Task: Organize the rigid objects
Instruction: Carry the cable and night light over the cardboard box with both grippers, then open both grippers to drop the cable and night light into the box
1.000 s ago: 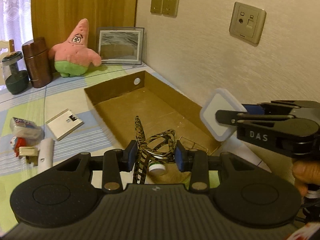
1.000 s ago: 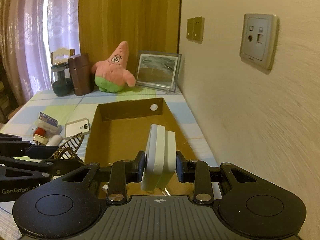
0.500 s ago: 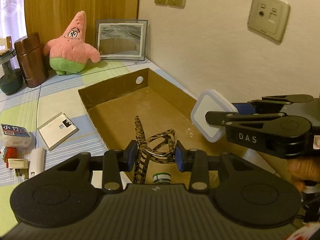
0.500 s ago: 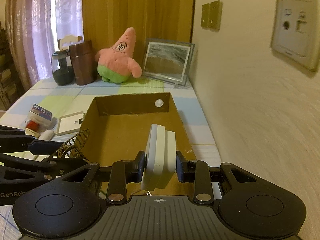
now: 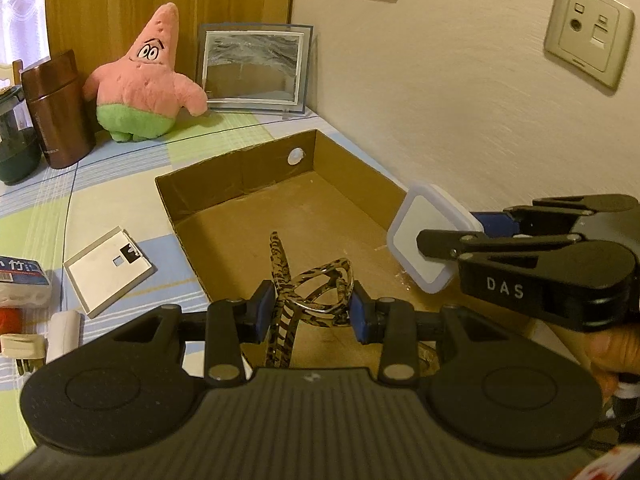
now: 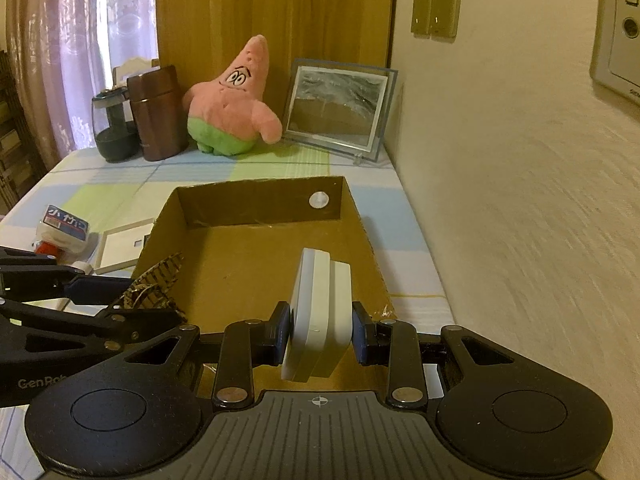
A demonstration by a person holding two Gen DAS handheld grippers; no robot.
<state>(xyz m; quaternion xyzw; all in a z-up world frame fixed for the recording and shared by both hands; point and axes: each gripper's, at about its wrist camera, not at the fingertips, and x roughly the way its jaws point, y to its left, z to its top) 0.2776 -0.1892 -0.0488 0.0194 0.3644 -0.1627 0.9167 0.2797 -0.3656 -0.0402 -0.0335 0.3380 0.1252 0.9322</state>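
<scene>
My left gripper (image 5: 312, 310) is shut on a leopard-patterned hair claw clip (image 5: 310, 292), held over the near end of a shallow cardboard box (image 5: 240, 176). My right gripper (image 6: 320, 330) is shut on a white square plug-in device (image 6: 320, 312), also above the near part of the box (image 6: 256, 204). In the left wrist view the white device (image 5: 424, 240) and the right gripper (image 5: 456, 236) hang by the box's right wall. In the right wrist view the clip (image 6: 154, 288) and left gripper show at the lower left. The box floor in view is bare.
On the checked tablecloth left of the box lie a white square plate (image 5: 106, 264), a tissue pack (image 5: 22, 284), a white tube (image 5: 62, 334) and a plug (image 5: 22, 350). At the back stand a pink star plush (image 5: 144, 80), a picture frame (image 5: 254, 66), a brown flask (image 5: 56, 108) and a dark jar. A wall runs along the right.
Both grippers have moved forward and lower over the box with their objects still held. The box and back objects look nearer, and a small bottle under the left gripper has gone out of sight.
</scene>
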